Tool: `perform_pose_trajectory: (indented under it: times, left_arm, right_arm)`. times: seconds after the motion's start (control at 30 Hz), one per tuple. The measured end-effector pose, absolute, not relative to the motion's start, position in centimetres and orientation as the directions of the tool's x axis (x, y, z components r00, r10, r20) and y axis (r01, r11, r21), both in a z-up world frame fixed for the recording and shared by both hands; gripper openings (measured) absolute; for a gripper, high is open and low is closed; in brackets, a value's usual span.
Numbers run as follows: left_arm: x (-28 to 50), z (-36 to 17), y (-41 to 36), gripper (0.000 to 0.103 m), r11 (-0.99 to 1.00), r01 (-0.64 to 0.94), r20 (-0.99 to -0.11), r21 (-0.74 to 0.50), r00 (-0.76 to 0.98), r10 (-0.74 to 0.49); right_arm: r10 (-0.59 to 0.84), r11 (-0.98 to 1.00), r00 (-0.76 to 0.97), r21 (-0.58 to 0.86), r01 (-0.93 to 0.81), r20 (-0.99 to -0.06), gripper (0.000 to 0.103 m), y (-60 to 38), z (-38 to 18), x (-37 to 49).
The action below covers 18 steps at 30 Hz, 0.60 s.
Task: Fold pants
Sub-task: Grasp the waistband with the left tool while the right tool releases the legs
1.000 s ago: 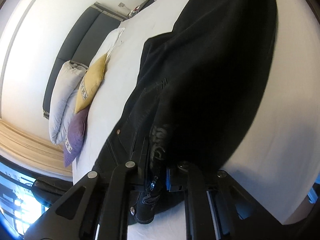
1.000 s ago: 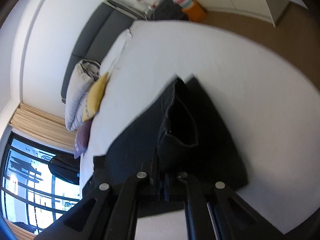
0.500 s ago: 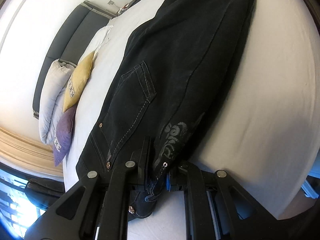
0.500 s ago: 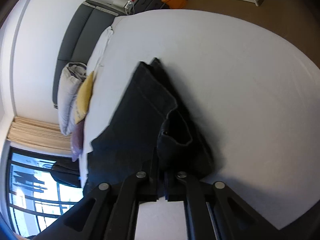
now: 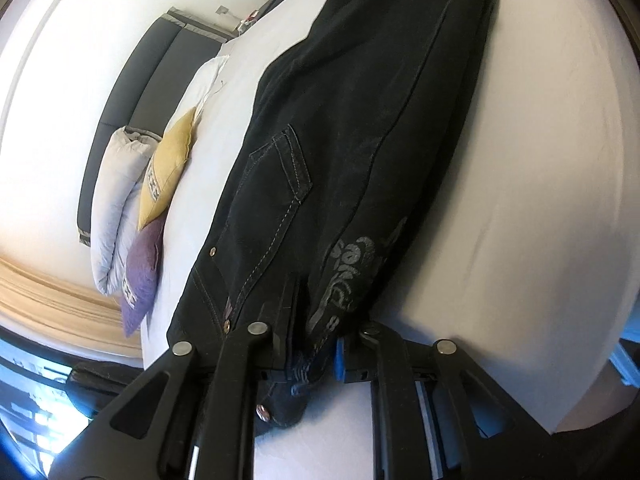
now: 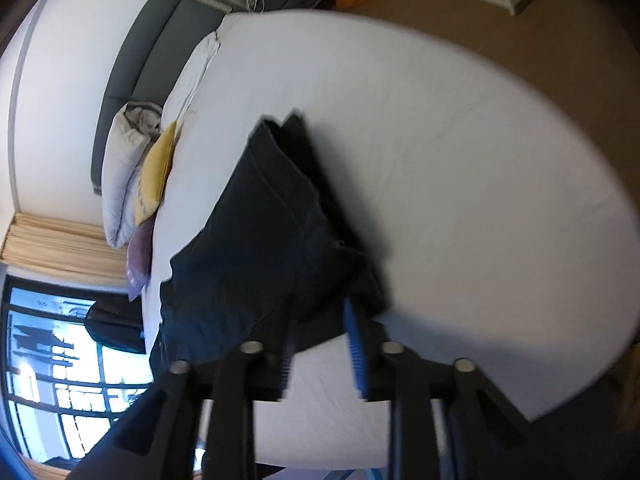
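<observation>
**Black pants spread along the bed, both grippers at their near end**

The white bed (image 6: 460,152) fills the space ahead of both grippers, its grey headboard (image 6: 136,64) far ahead and to the left; the black pants (image 5: 360,128) lie flat on it, stretching away from the left gripper (image 5: 312,356) with the waist end nearest it and the legs running far ahead; a back pocket (image 5: 276,184) with pale stitching sits ahead and slightly left of that gripper, a grey printed logo (image 5: 344,276) just ahead of its fingertips; in the right wrist view the folded leg end (image 6: 280,216) lies directly ahead of the right gripper (image 6: 320,344).

3 cushions lean against the headboard to the far left: a grey pillow (image 5: 112,208), a yellow one (image 5: 168,168), a purple one (image 5: 140,272).

The left gripper's jaws stand slightly apart with the bunched waistband between them; the right gripper's jaws are spread wide, the pants' edge just past its blue pads (image 6: 356,352), nothing clamped.
</observation>
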State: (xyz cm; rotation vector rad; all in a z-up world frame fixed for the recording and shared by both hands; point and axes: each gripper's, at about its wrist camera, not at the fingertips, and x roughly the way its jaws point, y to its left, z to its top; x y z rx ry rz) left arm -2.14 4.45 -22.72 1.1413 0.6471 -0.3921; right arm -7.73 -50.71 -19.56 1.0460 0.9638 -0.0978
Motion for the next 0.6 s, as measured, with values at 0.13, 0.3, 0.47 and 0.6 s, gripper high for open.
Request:
perform_pose_trajectory:
  times: [0.13, 0.3, 0.47, 0.6]
  left_arm:
    - [-2.8, -21.5, 4.8, 0.014, 0.389, 0.609, -0.667, 0.691, 0.745, 0.018]
    - [-3.4, -19.6, 5.2, 0.014, 0.43, 0.637, -0.704, 0.64, 0.71, -0.002]
    - [-4.2, -17.9, 5.7, 0.015, 0.465, 0.654, -0.733, 0.597, 0.68, -0.016]
    - [-4.5, -17.6, 6.1, 0.017, 0.498, 0.671, -0.761, 0.55, 0.648, -0.032]
  right_arm:
    - [0.14, 0.575, 0.633, 0.583, 0.575, -0.762, 0.062, -54.3, -15.8, -9.3]
    - [0.228, 0.658, 0.697, 0.635, 0.404, -0.68, 0.062, -53.6, -12.0, -5.0]
    - [0.346, 0.722, 0.679, 0.646, 0.248, -0.647, 0.062, -49.4, -10.9, 2.1]
    - [0.403, 0.654, 0.641, 0.696, 0.298, -0.653, 0.062, -49.1, -13.9, 3.9]
